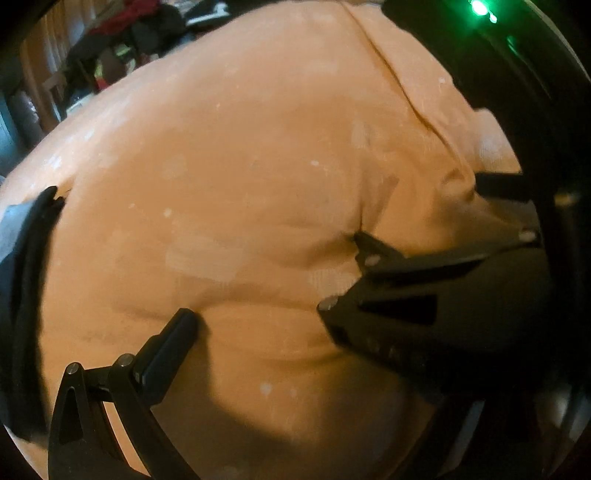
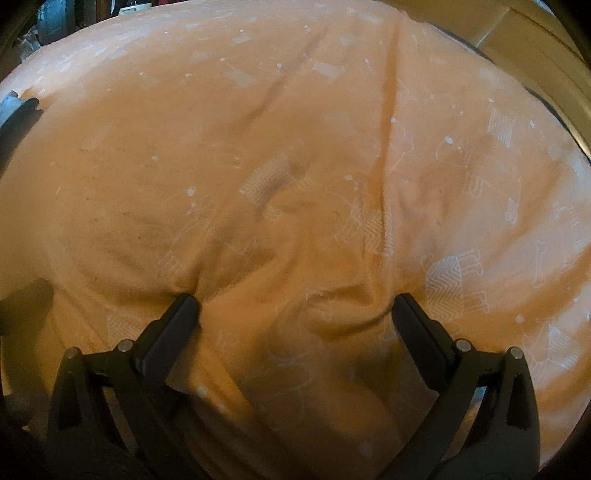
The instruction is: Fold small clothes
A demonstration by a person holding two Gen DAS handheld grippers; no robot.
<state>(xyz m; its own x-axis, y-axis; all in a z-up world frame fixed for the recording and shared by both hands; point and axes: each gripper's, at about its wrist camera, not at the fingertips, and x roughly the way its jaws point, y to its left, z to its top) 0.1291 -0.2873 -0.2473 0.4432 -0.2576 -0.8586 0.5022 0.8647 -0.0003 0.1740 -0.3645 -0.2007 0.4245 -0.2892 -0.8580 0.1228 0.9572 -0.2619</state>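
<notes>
An orange garment (image 1: 229,177) with a faint white animal print fills both views and lies spread out with creases. In the left wrist view my left gripper (image 1: 295,317) is open. Its left fingertip (image 1: 184,317) presses on the cloth, and its right finger is hidden behind the other gripper. My right gripper (image 1: 417,210) reaches in from the right there, with its tips on a bunched fold. In the right wrist view the right gripper (image 2: 295,302) stands open on the garment (image 2: 258,147). Both of its fingertips dent the cloth, and a wrinkled ridge rises between them.
A dark and grey-blue cloth (image 1: 22,266) lies along the left edge of the orange garment. Cluttered clothes and furniture (image 1: 122,40) stand at the back left. A cardboard box (image 2: 517,33) sits beyond the garment's far right edge. A green light (image 1: 478,7) glows at the top right.
</notes>
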